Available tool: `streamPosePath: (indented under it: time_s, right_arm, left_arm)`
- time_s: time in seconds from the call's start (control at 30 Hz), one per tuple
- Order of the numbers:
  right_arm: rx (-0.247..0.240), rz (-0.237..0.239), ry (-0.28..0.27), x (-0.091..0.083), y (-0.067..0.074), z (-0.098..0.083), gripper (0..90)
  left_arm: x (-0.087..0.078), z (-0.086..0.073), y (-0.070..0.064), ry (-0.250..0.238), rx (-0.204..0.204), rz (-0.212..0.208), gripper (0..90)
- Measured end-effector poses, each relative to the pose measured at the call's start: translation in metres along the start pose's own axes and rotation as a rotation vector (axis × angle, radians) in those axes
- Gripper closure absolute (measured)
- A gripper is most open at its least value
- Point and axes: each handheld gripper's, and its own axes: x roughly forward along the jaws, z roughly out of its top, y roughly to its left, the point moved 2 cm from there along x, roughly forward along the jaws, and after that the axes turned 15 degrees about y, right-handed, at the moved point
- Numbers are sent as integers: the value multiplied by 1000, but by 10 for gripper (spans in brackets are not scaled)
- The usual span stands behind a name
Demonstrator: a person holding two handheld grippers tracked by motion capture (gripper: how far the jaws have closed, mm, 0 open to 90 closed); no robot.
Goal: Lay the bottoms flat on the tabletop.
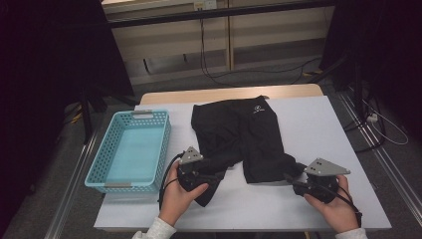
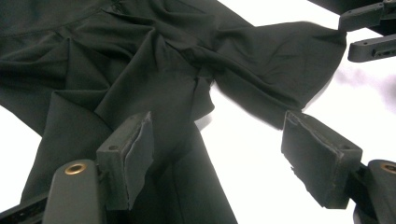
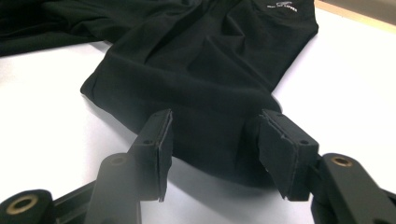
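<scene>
on the white bench point(image 1: 318, 129) we hold both grippers' fingers open, gripping nothing, at the black shorts' point(image 1: 239, 134) hems to fold them.

I'm working in what looks like a lab or test room: beyond my left gripper point(image 1: 195, 175) the white table point(image 1: 318, 129) ends near a plain wall, with loose cables point(image 1: 209, 69) on the grey floor point(image 1: 164, 84) and black curtains point(image 1: 45, 59) either side.

Black fingers point(image 3: 156, 149), light knit sleeves point(image 1: 154, 230)
</scene>
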Motion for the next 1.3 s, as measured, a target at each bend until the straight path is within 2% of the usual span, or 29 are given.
streamPosePath:
  time_s: [0.07,0.1,0.13,0.23,0.43,0.5,0.7,0.8,0.97,1.03,1.07,1.17,1.3]
  right_arm:
    - [-2,14,-19,-1,3,3,517]
    - [-7,34,-23,-2,5,5,570]
    - [-16,56,-18,-1,7,6,601]
    - [-41,79,1,4,13,7,658]
    - [-91,82,65,27,20,3,561]
    - [-108,66,87,33,22,4,516]
    - [-56,64,101,47,15,7,458]
    - [-19,58,109,49,11,9,541]
    - [-27,31,103,50,12,10,781]
    - [-35,29,100,50,13,10,848]
    - [-41,34,98,50,13,11,866]
    - [-9,72,91,47,13,11,885]
    - [-2,82,74,36,16,13,887]
  left_arm:
    - [1,-1,1,5,0,3,254]
    - [1,-1,1,3,-4,0,254]
    - [2,-1,2,4,-2,3,254]
    - [1,-2,1,6,0,2,253]
    - [0,-3,2,6,-6,5,253]
    - [0,-4,3,4,-13,7,253]
    - [0,-6,5,9,-22,11,253]
    - [0,-6,5,8,-24,12,254]
    - [-1,-6,4,9,-21,14,254]
    - [-1,-6,4,9,-18,16,254]
    - [-2,-7,4,10,-19,17,254]
    - [-2,-7,4,7,-19,18,252]
    - [-2,-7,5,1,-19,19,252]
